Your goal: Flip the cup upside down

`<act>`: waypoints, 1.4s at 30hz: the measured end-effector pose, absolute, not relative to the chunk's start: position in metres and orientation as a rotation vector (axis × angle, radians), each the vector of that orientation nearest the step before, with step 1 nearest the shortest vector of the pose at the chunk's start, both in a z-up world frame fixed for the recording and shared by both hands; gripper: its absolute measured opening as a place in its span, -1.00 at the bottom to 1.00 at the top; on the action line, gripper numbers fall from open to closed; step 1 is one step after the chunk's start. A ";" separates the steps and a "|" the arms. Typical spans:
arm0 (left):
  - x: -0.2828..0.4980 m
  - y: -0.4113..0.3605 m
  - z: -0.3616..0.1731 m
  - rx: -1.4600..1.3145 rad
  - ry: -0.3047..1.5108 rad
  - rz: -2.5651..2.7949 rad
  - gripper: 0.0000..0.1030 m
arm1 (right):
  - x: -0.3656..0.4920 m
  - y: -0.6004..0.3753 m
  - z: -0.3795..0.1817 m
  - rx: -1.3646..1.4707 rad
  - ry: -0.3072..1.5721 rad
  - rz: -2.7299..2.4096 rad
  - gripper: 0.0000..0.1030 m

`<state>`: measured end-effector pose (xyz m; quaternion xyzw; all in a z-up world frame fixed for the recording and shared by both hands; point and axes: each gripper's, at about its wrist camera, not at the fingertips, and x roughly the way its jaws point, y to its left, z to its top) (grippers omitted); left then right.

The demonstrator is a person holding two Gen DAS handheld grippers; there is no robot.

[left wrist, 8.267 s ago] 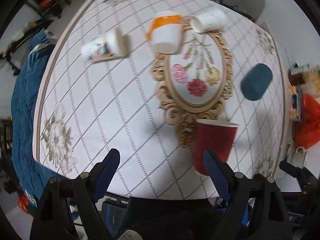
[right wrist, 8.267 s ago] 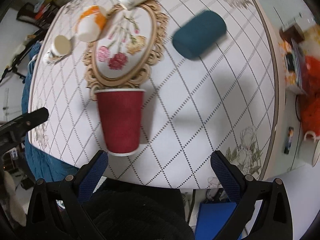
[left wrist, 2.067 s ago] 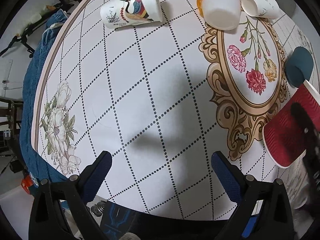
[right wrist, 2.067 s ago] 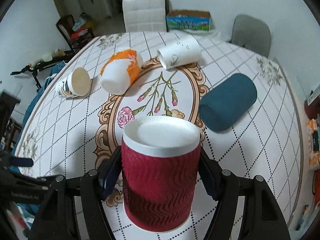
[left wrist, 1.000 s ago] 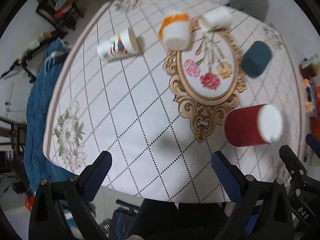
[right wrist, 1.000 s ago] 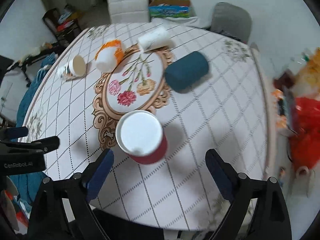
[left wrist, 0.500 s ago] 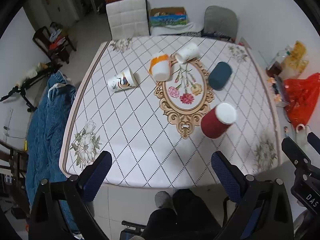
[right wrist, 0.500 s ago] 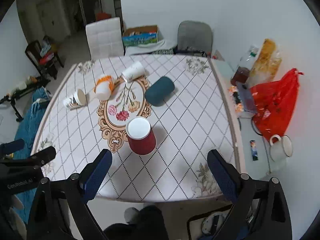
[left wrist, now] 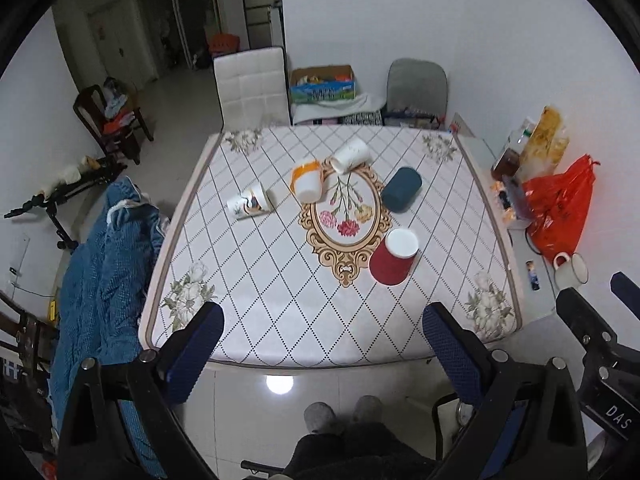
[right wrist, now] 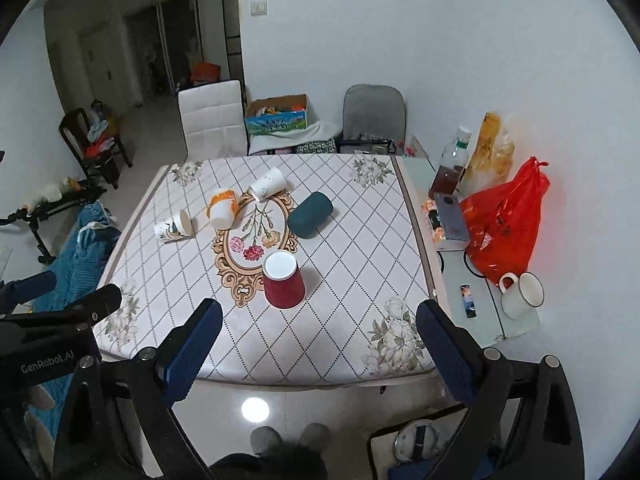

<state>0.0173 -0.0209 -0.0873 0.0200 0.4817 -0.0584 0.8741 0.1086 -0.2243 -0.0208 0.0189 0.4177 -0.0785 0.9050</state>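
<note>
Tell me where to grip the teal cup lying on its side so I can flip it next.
Take the teal cup across its round body near the middle, coming from above. It lies on the table, so its curved sides face up, clear of the red cup.

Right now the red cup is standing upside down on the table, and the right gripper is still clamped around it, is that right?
Not quite. The red cup does stand upside down on the table, white base up, but the right gripper is not around it. The right wrist view shows its jaws wide open, well back from the cup, holding nothing. The left gripper is open too.
</note>
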 end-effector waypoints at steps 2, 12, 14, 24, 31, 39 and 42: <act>0.008 -0.022 -0.076 0.036 0.984 -0.113 0.97 | 0.098 -0.227 -0.006 0.039 0.846 -0.152 0.93; -0.029 -0.027 -0.040 -0.004 0.934 -0.087 0.97 | 0.061 -0.245 0.047 0.039 0.779 -0.129 0.95; -0.036 -0.028 -0.035 -0.008 0.925 -0.081 0.97 | 0.055 -0.246 0.054 0.033 0.770 -0.126 0.95; -0.048 -0.029 -0.022 0.003 0.901 -0.057 0.97 | 0.050 -0.247 0.065 0.032 0.760 -0.092 0.95; -0.050 -0.030 -0.020 0.014 0.896 -0.046 0.97 | 0.058 -0.242 0.060 0.030 0.773 -0.074 0.95; -0.049 -0.029 -0.019 0.014 0.893 -0.043 0.97 | 0.059 -0.241 0.059 0.030 0.776 -0.076 0.95; -0.048 -0.029 -0.018 0.016 0.891 -0.042 0.97 | 0.059 -0.240 0.059 0.028 0.776 -0.072 0.95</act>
